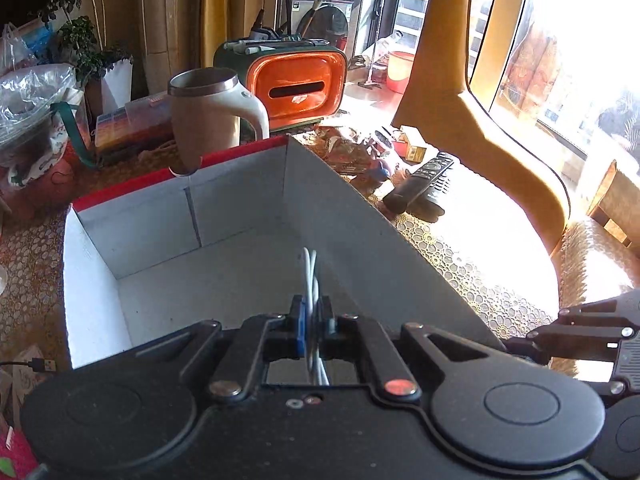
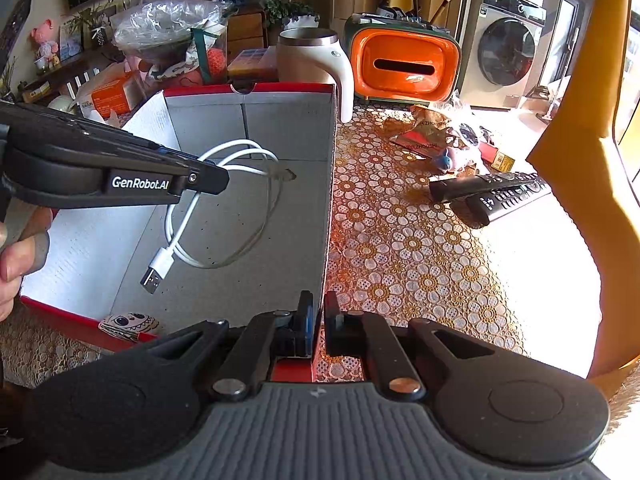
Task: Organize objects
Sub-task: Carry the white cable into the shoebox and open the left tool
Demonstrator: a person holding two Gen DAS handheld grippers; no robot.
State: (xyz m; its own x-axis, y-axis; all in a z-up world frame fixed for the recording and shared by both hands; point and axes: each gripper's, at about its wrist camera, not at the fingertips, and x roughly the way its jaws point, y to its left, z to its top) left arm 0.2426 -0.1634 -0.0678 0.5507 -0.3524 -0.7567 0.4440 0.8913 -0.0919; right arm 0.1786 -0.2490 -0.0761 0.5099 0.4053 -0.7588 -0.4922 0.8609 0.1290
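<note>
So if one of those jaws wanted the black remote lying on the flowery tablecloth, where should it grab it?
Probably across the middle of the remote, from above. It lies flat, long and narrow, so jaws set across its width could close on its two long edges. A second remote lies close against it, so the near side looks crowded.

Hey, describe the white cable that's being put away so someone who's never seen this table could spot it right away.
Find the open red-edged cardboard box on the floral lace tablecloth. Above its grey inside, the left gripper pinches a looped white USB cable, its metal plug dangling. It is the only white cord over the box; the two black remote controls lie outside.
</note>
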